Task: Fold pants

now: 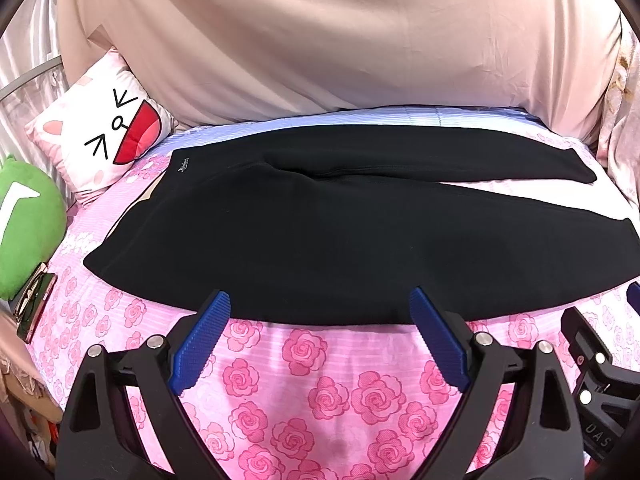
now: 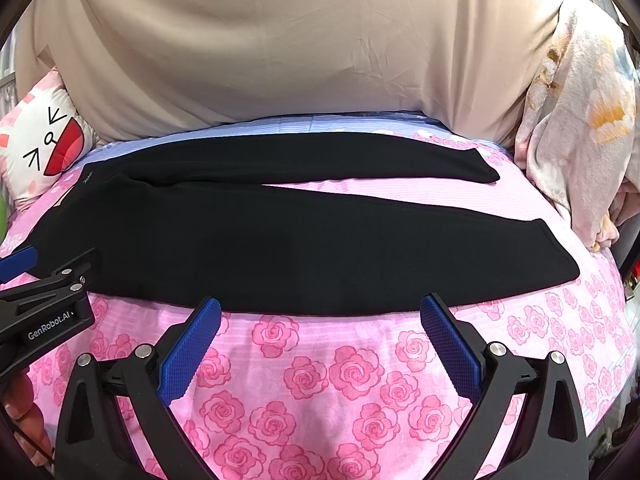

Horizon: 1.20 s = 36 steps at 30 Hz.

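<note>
Black pants [image 1: 304,236] lie flat on a pink rose-patterned bed sheet [image 1: 320,392], waistband to the left, the two legs spread apart to the right. My left gripper [image 1: 320,300] is open and empty, its blue fingertips at the near edge of the pants. In the right wrist view the pants [image 2: 280,248] lie the same way. My right gripper [image 2: 320,306] is open and empty, its tips at the near edge of the near leg. The left gripper [image 2: 44,300] shows at that view's left edge, and the right gripper's body [image 1: 600,368] at the left view's right edge.
A white cat-face cushion [image 1: 100,128] and a green plush [image 1: 28,220] sit at the left, with a phone [image 1: 36,304] beside them. A beige cloth [image 1: 340,40] hangs behind the bed. A floral blanket [image 2: 580,128] is piled at the right.
</note>
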{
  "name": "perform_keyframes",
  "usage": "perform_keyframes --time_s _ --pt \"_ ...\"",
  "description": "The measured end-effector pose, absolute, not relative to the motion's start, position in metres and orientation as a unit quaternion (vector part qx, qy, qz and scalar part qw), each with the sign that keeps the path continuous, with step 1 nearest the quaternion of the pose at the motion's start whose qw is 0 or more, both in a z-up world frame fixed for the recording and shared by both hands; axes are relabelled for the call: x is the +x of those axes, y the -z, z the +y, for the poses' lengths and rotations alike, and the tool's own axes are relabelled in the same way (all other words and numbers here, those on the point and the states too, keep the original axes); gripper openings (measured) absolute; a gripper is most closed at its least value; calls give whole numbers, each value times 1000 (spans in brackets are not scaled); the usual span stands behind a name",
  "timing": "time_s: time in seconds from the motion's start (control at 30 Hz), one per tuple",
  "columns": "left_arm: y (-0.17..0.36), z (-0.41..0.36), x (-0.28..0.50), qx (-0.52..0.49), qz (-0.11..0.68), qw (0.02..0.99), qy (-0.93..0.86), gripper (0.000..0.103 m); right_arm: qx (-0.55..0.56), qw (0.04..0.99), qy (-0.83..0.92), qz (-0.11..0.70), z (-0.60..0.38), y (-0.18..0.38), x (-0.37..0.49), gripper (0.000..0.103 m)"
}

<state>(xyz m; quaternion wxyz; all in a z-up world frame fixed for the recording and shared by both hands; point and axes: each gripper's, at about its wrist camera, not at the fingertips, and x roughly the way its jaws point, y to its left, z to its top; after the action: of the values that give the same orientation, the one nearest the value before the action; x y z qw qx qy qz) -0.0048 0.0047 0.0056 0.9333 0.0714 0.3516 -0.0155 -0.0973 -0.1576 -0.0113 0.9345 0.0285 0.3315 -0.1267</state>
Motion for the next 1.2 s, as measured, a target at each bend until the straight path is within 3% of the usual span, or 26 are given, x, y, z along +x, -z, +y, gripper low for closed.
perform_keyframes --time_s 0.5,0.73,1.2 --pt "-7 12 6 70 356 932 9 89 42 931 124 340 -178 14 -88 98" --pt "-13 31 38 70 342 937 -26 93 78 928 146 334 -284 4 -58 98" --pt "-10 52 138 85 337 934 -86 94 23 910 157 382 -472 9 106 96"
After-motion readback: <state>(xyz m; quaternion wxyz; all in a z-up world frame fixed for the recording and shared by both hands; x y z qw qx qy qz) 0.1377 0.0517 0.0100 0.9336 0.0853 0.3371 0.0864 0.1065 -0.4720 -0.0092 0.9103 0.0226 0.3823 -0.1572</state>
